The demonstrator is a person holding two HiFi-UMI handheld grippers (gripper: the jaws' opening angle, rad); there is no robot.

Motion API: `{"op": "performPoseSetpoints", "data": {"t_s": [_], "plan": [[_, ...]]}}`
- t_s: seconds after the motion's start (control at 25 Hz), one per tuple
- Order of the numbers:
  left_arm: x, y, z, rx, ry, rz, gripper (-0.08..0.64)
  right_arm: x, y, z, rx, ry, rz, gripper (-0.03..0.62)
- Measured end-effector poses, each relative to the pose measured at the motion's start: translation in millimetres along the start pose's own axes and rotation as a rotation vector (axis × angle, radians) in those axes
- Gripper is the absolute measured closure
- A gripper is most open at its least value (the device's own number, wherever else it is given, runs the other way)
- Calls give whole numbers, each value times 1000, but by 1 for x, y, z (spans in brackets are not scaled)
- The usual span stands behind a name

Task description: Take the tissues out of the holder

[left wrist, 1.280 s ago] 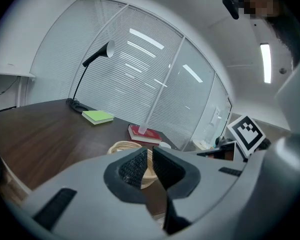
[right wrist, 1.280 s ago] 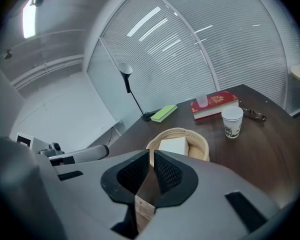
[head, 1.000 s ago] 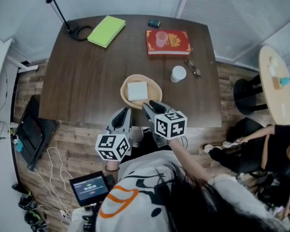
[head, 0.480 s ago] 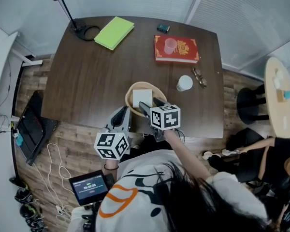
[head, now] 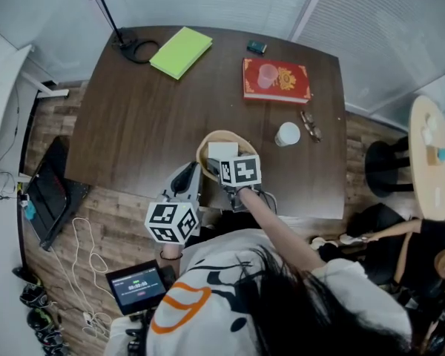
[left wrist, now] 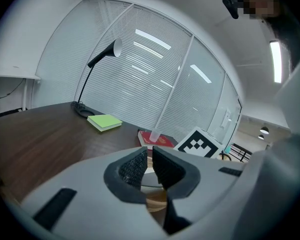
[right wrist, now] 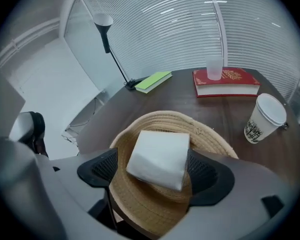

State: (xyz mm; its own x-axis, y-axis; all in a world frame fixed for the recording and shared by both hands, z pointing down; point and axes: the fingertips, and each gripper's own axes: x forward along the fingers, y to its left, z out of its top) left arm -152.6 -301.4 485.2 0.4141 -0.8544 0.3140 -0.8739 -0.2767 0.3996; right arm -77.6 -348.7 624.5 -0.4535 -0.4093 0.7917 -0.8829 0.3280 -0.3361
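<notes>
A woven straw holder [head: 205, 144] sits near the front edge of the dark table, with a white stack of tissues [head: 222, 150] lying in it. My right gripper [head: 226, 165] reaches over the holder's near rim. In the right gripper view the tissues [right wrist: 159, 158] lie between the two pads [right wrist: 106, 168], which stand wide on either side without pressing. The jaws are opening. The holder's rim [right wrist: 212, 138] curves behind the stack. My left gripper [head: 185, 188] hangs at the table's front edge, left of the holder. Its jaws [left wrist: 146, 165] are shut and hold nothing.
A red book with a pink cup [head: 276, 79] lies at the back right, and a white paper cup [head: 288, 133] and glasses [head: 310, 126] are right of the holder. A green notebook [head: 181, 52] and a lamp base [head: 133, 49] are at the back left.
My right gripper has moved forward and left over the holder, and its jaws have spread around the tissues. The left gripper has stayed put.
</notes>
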Motion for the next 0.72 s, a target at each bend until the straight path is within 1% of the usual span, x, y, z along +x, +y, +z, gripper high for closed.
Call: {"op": "performPoseSetpoints", "data": {"t_s": [0.16,0.36,0.56,0.72], "plan": [[-2,5,0,-2,0,14,529,9,-9,3,18,26,-57,155],[-5,8,0,-7,-2,26,529,25,-9,0,85,89,-47,149],[-5,7,-3,-10,2,31,529,34,-13,-8,45,132,-112,143],[-8,8,-5,-14,3,40,529,42,-14,-14,57,148,-132,143]]}}
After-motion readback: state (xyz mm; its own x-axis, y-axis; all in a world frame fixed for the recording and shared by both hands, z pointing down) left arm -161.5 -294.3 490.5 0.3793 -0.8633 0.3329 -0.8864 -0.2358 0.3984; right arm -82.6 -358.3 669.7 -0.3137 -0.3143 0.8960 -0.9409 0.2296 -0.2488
